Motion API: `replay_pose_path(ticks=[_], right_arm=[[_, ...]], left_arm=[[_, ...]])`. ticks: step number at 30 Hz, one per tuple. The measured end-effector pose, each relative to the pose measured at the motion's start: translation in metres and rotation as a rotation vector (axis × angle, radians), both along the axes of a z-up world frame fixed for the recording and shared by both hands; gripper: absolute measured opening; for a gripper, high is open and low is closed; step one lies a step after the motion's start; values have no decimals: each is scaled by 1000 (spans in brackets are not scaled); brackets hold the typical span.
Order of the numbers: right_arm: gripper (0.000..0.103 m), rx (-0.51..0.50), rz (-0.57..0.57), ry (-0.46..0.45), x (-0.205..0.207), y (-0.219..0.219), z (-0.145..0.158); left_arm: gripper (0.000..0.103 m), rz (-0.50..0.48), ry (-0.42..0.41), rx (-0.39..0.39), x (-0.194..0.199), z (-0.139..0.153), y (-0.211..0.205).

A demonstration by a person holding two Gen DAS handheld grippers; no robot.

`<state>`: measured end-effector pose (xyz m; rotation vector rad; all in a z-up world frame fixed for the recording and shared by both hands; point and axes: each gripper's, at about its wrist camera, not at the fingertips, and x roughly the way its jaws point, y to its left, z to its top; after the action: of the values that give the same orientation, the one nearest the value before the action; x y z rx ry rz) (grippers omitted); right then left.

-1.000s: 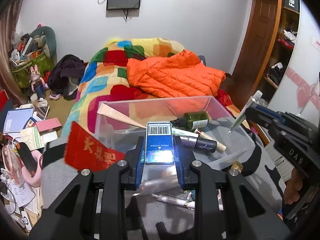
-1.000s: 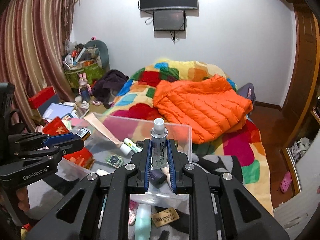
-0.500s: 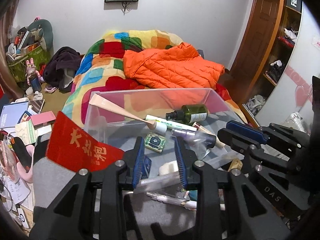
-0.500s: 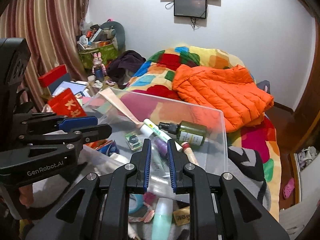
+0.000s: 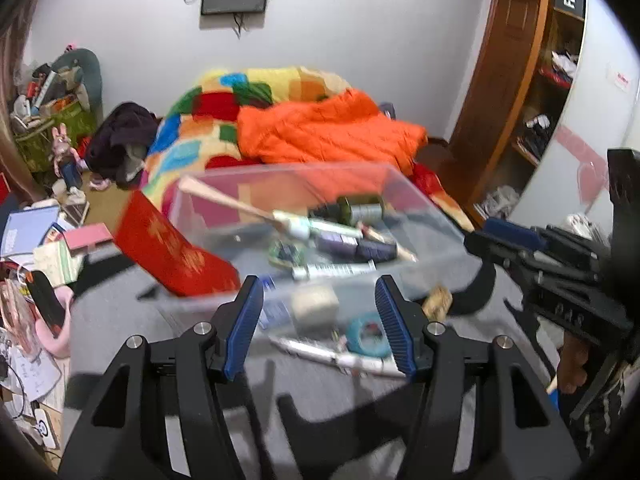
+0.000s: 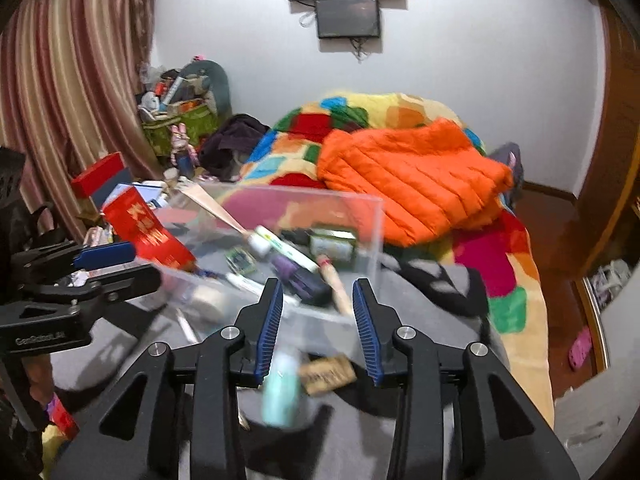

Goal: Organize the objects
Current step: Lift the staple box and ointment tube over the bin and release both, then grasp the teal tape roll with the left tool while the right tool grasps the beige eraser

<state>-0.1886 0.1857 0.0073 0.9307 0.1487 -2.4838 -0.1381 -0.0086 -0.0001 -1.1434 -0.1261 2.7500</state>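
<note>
A clear plastic bin point(image 5: 432, 216) point(image 6: 376, 216) sits on a grey blanket and holds a green bottle point(image 5: 360, 210), a white tube point(image 6: 280, 246), a dark tube point(image 5: 352, 248) and other small items. My left gripper point(image 5: 320, 312) is open and empty, just in front of the bin's near wall. My right gripper point(image 6: 318, 316) is open and empty at the bin's near right corner. A mint bottle point(image 6: 282, 388) and a tan eraser point(image 6: 328, 374) lie below it. A blue tape roll point(image 5: 368, 336), a white block point(image 5: 316, 304) and a pen point(image 5: 340, 356) lie outside the bin.
A red envelope point(image 5: 172, 248) point(image 6: 148, 236) leans on the bin's left side. Behind is a bed with a patchwork quilt point(image 5: 208, 140) and an orange jacket point(image 6: 408, 176). Books and clutter point(image 5: 32, 240) lie at the left. A wooden shelf point(image 5: 536, 100) stands at the right.
Both grippers let go of their items over the bin, opened wide and pulled back toward the near side. The barcode box and the tube are no longer held.
</note>
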Motion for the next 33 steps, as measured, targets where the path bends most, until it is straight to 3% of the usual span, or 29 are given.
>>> replay_pose_path(ticks=[5, 12, 18, 25, 28, 29, 33], right_arm=[[36, 17, -28, -77, -1, 21, -26], [47, 39, -31, -179, -4, 24, -64], [52, 104, 2, -170, -4, 9, -74], [52, 155, 25, -138, -2, -2, -75], [38, 139, 40, -160, -4, -2, -77], [38, 140, 39, -156, -4, -2, -77], [38, 147, 35, -134, 2, -2, -74]], left_arm=[[58, -37, -65, 2, 9, -24, 16], [58, -66, -140, -17, -2, -49, 34], [58, -102, -158, -50, -11, -58, 46], [58, -119, -158, -68, -20, -60, 54], [48, -124, -157, -84, -22, -64, 58], [41, -126, -164, -86, -23, -66, 59], [39, -124, -157, -76, -21, -66, 56]])
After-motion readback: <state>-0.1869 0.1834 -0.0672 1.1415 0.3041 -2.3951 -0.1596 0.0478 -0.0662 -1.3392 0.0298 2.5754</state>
